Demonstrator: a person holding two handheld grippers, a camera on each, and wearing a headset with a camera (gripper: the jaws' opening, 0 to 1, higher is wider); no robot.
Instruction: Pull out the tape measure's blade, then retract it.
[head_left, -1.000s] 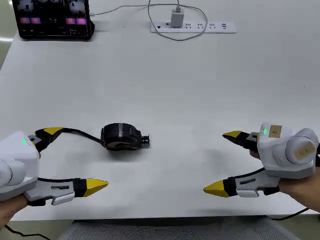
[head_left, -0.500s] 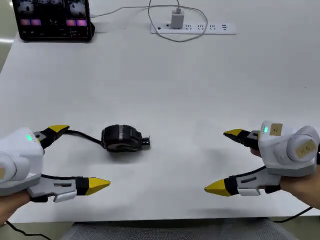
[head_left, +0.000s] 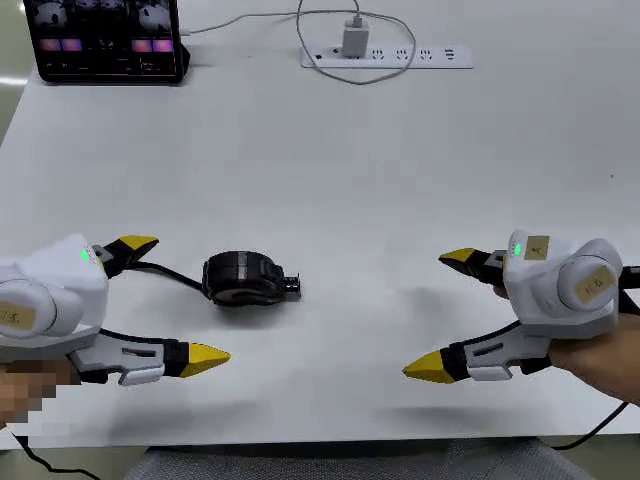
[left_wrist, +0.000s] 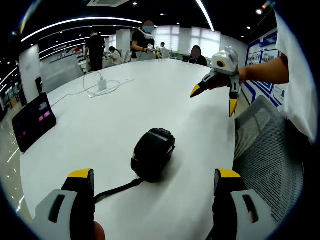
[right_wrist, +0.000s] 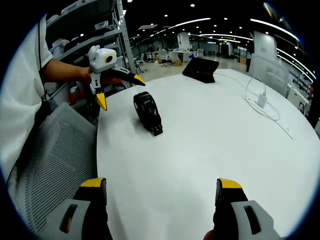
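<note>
black tape measure (head_left: 245, 277) lies untouched on the white tabletop (head_left: 350, 160), blade fully in. over the last second the left gripper (head_left: 186, 298) has been brought closer to it, fingers (head_left: 200, 356) spread wide and empty, the wrist strap (head_left: 170, 270) running between them; a grasp of the case is judged next. the right gripper (head_left: 431, 314) is held well off on its far side, equally wide open, holding nothing. the blade hook (right_wrist: 157, 132) is seen in the right gripper view but is hidden behind the case in the left gripper view.
</note>
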